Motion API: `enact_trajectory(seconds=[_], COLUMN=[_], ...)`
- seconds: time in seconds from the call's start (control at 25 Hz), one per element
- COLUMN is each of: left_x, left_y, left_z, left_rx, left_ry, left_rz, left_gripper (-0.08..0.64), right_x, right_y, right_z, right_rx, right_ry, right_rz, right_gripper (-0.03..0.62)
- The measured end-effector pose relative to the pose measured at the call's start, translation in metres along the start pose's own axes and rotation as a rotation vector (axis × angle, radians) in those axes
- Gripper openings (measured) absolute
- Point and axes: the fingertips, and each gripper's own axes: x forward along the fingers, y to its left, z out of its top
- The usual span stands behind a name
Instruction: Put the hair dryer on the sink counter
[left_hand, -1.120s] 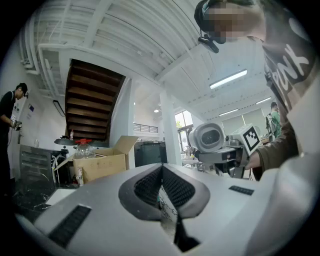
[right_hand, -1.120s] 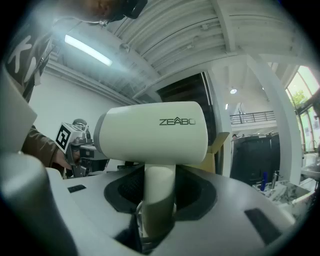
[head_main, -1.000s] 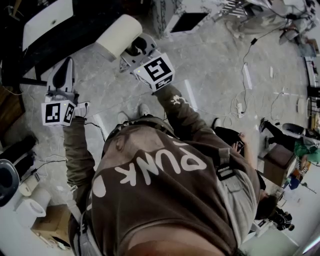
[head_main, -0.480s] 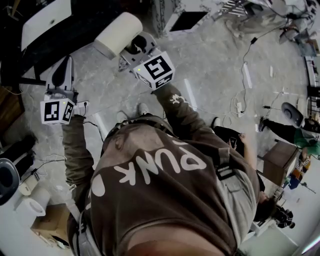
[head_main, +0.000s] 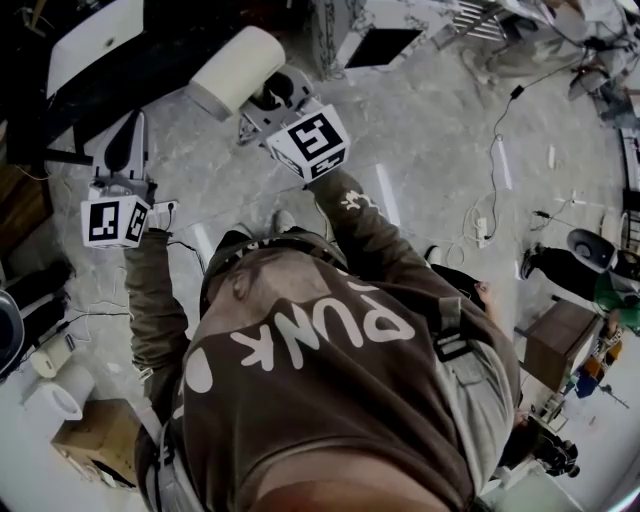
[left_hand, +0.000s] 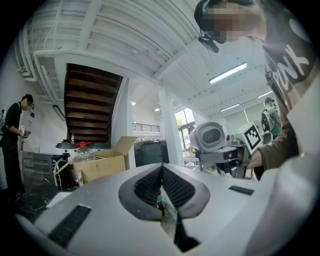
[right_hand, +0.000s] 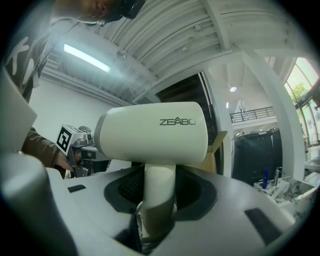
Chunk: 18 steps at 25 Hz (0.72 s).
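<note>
Gripping the hair dryer (right_hand: 150, 132) by its handle, your right tongs (right_hand: 159, 195) have both pads pressed against the cream stem, which stands upright between them. Its barrel lies crosswise just above the tong tips (the brand lettering on its side faces the camera), so the dryer hangs in the air, carried by nothing else. Seen from your head, it is out in front of you over the grey marbled floor (head_main: 430, 150), the barrel reaching left of and beyond the right tongs.

Your left tongs (left_hand: 161, 182) are closed on themselves: the ribbed pads meet at their tips and nothing sits between them. They are well apart from the right tongs, off to the left.

Just past the left tongs and slightly left stands an open cardboard box (left_hand: 102, 162). Farther back, above that box, a dark wooden staircase (left_hand: 92, 105) climbs. At the far left of those tongs a person (left_hand: 14, 140) in dark clothes stands. Beyond the right tongs, up and to the left, a strip light (right_hand: 87, 57) glows on the ceiling.
</note>
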Motion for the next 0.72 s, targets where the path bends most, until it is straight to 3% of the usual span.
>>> enact_trajectory(seconds=[0.36,0.72], left_x=[0.024,0.089], left_y=[-0.002,0.076], left_z=[-0.013,-0.058], left_rx=[-0.002,-0.033], left_ry=[0.011,0.000], left_rz=[0.007,-0.018], left_gripper=[-0.003,-0.003], right_x=[0.007,0.093], right_y=[-0.022,-0.068], right_z=[-0.018,-0.052], right_rx=[0.014,0.009], right_ry=[0.018,0.063], right_rz=[0.007,-0.028], right_gripper=[0.153,0.153])
